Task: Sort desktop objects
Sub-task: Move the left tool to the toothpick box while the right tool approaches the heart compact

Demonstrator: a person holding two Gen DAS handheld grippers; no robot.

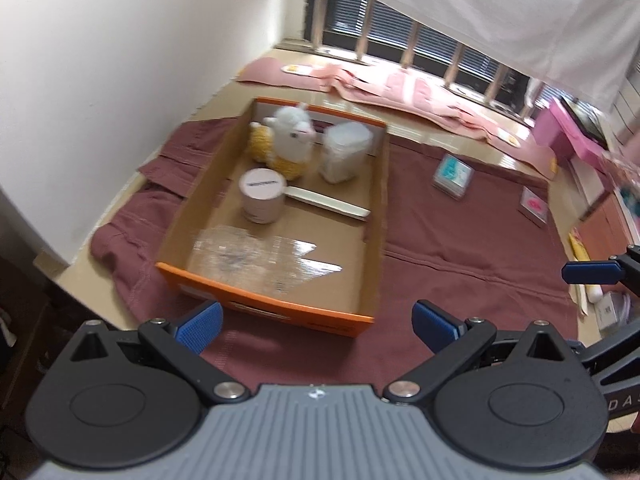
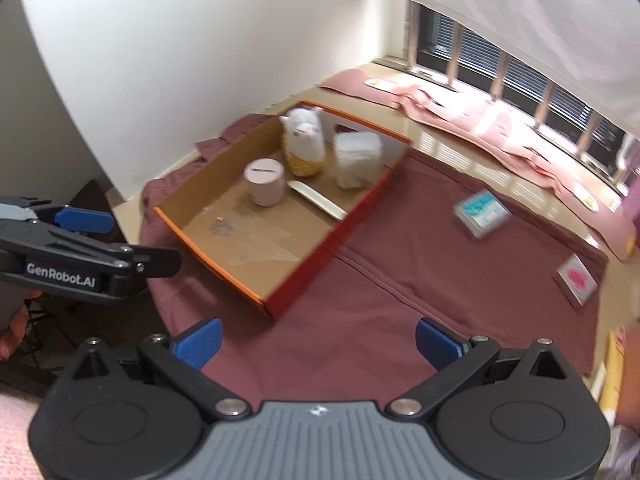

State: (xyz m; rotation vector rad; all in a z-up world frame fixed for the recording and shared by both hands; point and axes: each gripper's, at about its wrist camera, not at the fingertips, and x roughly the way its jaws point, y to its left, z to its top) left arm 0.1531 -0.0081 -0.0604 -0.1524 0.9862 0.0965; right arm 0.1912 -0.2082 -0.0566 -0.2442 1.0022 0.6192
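Desktop objects, status: four items sit inside the shallow orange-edged cardboard box (image 1: 276,312), which rests on the maroon cloth (image 1: 460,248) near the white wall. At the box's far end are a white-and-yellow plush alpaca (image 1: 290,138) and, just beside it, a clear lidded plastic jar (image 1: 344,152). In front of them stand a pale pink cylindrical tub with a labelled lid (image 1: 262,196) and a flat white stick-like item (image 1: 328,202) lying next to the tub; what it is cannot be told. The near half of the box floor is bare except for glossy tape.

Left to sort, judging by position: a small teal-printed packet (image 1: 452,176) and a white card with a pink print (image 1: 534,206), both loose on the cloth to the right of the box, well apart from it. Task looks more than half done.

Left gripper (image 1: 318,322): jaws spread wide, nothing between them, hovering over the near box wall. Right gripper (image 2: 318,342): likewise spread wide, empty, over bare cloth.

Surroundings: pink fabric (image 2: 500,136) bunched along the window sill; yellowish items at the table's right edge, too blurred to name. Nothing stands between the right gripper and the packet. The red side wall of the box lies between the loose items and the box floor, so a carry probably needs lift over it.
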